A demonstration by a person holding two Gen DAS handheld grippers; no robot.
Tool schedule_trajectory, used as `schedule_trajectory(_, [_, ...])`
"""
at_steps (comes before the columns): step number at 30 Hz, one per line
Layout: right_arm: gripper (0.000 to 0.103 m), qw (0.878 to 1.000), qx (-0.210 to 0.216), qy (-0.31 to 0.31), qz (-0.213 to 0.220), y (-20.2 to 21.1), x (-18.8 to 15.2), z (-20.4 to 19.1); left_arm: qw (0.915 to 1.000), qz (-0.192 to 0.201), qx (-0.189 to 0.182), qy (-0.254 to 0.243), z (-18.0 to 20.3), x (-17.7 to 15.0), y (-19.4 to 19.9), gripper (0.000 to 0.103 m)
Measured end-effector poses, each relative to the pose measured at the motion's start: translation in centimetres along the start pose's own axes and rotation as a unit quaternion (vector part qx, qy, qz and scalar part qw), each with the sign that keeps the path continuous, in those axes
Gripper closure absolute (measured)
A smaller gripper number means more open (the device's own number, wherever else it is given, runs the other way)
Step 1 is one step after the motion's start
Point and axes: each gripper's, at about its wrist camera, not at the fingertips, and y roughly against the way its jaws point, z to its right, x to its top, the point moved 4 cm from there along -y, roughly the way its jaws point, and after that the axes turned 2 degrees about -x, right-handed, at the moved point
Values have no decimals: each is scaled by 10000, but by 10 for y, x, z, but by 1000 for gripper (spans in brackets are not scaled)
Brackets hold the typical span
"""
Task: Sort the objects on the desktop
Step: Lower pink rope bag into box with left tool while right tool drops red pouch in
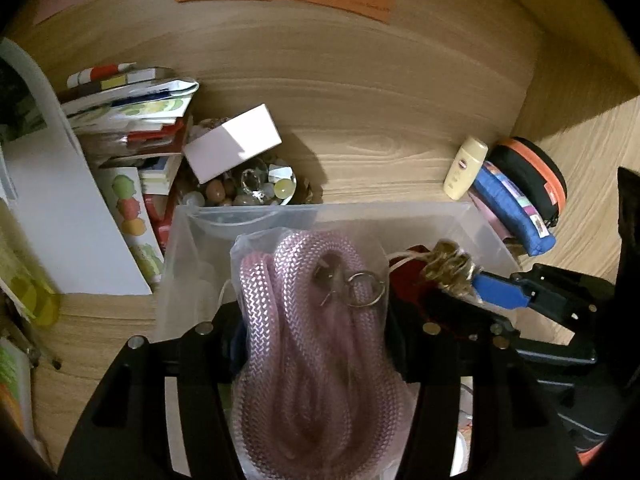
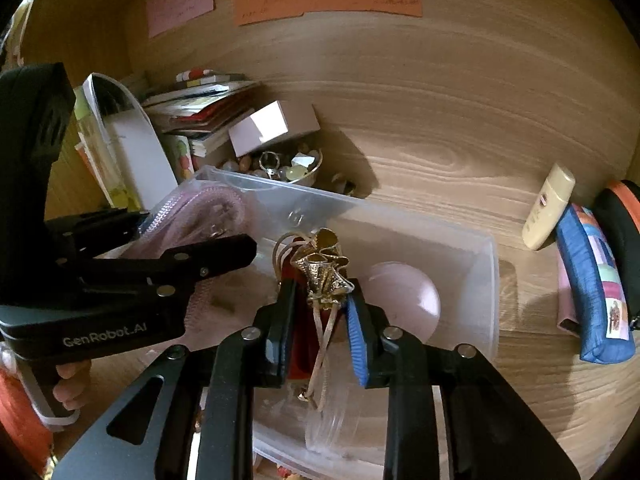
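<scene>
My left gripper (image 1: pixel 316 320) is shut on a clear bag holding a coiled pink rope (image 1: pixel 316 320) with a metal ring, held over a clear plastic bin (image 1: pixel 248 216). The bag also shows in the right wrist view (image 2: pixel 200 212), with the left gripper (image 2: pixel 208 248) around it. My right gripper (image 2: pixel 320 280) is shut on a gold bell ornament (image 2: pixel 324 272) with a beige cord and a red part, held over the same bin (image 2: pixel 400 216). The ornament and the right gripper's blue pad (image 1: pixel 496 288) show in the left wrist view (image 1: pixel 448 268). A pale pink round object (image 2: pixel 404 296) lies in the bin.
A bowl of beads and trinkets (image 1: pixel 248 188) stands behind the bin under a white box (image 1: pixel 232 144). Books and papers (image 1: pixel 128 120) pile at the left. A cream bottle (image 1: pixel 466 168), blue pouch (image 1: pixel 516 208) and black-orange case (image 1: pixel 536 176) lie at the right. Wooden walls enclose the desk.
</scene>
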Motion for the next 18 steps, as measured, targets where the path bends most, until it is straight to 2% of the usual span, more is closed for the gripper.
schedule_trajectory(3, [77, 9999, 45, 63, 88, 4, 1, -3, 9999, 108, -56, 73, -4, 2, 8, 45])
schedule_trajectory(6, [68, 9998, 44, 85, 191, 10, 4, -4, 9994, 298, -117, 164, -6, 6, 21, 37])
schedule_trajectory(8, [60, 9995, 3, 73, 301, 17, 6, -3, 9990, 395, -114, 149, -5, 9, 28, 37])
schedule_trajectory(12, [53, 9987, -169, 86, 474, 35, 11, -2, 9985, 549, -64, 33, 2, 12, 44, 30])
schedule_trajectory(14, [41, 9980, -260, 78, 566, 44, 12, -1, 9980, 626, 26, -107, 6, 12, 54, 27])
schedule_trajectory(15, [36, 9976, -317, 86, 604, 48, 12, -1, 9976, 663, 88, -165, 8, 11, 59, 22])
schedule_trajectory(16, [26, 9969, -402, 97, 669, 54, 12, 0, 9974, 683, 118, -196, 9, 10, 63, 18])
schedule_trajectory(17, [19, 9958, -511, 114, 754, 61, 10, 0, 9971, 711, 144, -223, 10, 9, 67, 10])
schedule_trajectory(18, [17, 9946, -620, 127, 819, 67, 9, 1, 9967, 751, 177, -239, 10, 7, 74, 6])
